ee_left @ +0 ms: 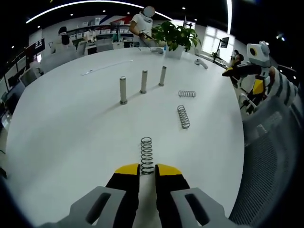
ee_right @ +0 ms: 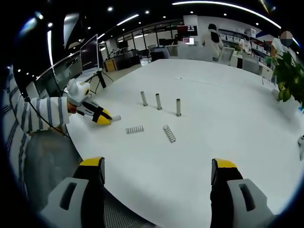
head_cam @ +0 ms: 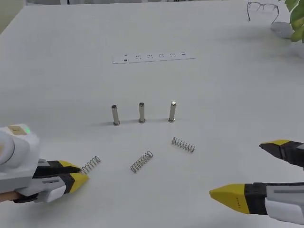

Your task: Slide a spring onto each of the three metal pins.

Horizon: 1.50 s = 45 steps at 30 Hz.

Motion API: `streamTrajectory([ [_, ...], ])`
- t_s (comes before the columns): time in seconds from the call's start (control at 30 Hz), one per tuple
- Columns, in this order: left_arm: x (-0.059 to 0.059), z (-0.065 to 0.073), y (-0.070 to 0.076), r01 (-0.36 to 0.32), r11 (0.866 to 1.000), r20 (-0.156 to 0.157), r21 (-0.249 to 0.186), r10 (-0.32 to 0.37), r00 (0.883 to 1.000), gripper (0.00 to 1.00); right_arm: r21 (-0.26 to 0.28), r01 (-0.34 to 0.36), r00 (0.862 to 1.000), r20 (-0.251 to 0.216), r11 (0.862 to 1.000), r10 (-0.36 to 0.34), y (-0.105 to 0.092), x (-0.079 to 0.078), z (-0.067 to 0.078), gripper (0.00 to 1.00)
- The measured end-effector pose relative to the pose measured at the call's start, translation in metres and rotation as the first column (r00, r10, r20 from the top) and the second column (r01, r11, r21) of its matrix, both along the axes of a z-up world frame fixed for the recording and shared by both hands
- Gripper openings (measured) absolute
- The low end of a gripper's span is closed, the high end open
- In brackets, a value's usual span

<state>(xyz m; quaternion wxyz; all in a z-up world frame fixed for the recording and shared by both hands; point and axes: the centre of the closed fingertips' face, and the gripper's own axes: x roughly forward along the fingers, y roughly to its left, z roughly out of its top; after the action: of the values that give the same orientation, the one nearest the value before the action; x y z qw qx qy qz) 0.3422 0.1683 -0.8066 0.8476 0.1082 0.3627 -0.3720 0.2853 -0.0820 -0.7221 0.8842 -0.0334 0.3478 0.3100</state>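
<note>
So the three metal pins (head_cam: 141, 112) stand upright in a neat row around the middle of the desk (head_cam: 57, 85), all of them bare. The three springs lie flat on the side of the pins toward the near edge. The right spring (head_cam: 183, 145) sits closest to the row, just off the rightmost pin. The middle spring (head_cam: 141, 161) lies a bit nearer the edge, at a slant. The left spring (head_cam: 91, 164) is over toward the near-left corner.

The left gripper (head_cam: 78, 178) is right at that left spring. In the left gripper view, its jaws are down to a narrow gap with the spring's near end (ee_left: 147, 154) sitting between the tips. Whether they actually pinch it is hard to tell.

The right gripper (head_cam: 237, 168) hovers by the near-right corner, jaws spread wide with nothing between them, well apart from any spring.

Farther back, a flat socket strip (head_cam: 153, 57) lies on the desk beyond the pins, and a pair of glasses (head_cam: 261, 8) rests near the far-right corner beside a leafy plant (head_cam: 297, 19).
</note>
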Motion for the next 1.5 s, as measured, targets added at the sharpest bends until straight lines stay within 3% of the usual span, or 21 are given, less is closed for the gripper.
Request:
streamTrajectory([
  [0.6, -0.0005, 0.0019, 0.0000, 0.029, 0.999, 0.043, 0.021, -0.029, 0.999, 0.02, 0.006, 0.013, 1.000, -0.008, 1.000, -0.013, -0.0033, -0.0002, -0.0004, 0.91],
  [0.87, -0.0009, 0.0023, -0.0010, 0.018, 1.000, 0.032, 0.016, -0.018, 0.999, 0.02, 0.015, 0.023, 1.000, -0.005, 1.000, -0.023, -0.0054, 0.0003, 0.0019, 0.93],
  [0.97, -0.0032, 0.0028, -0.0039, 0.003, 1.000, 0.004, -0.013, -0.003, 1.000, 0.02, 0.015, 0.021, 1.000, -0.005, 1.000, -0.021, -0.0056, 0.0002, 0.0023, 0.93],
  [1.5, -0.0035, 0.0022, -0.0007, -0.013, 1.000, -0.008, -0.006, 0.013, 1.000, 0.02, 0.030, 0.020, 1.000, 0.006, 0.999, -0.020, -0.0044, 0.0017, 0.0041, 0.94],
])
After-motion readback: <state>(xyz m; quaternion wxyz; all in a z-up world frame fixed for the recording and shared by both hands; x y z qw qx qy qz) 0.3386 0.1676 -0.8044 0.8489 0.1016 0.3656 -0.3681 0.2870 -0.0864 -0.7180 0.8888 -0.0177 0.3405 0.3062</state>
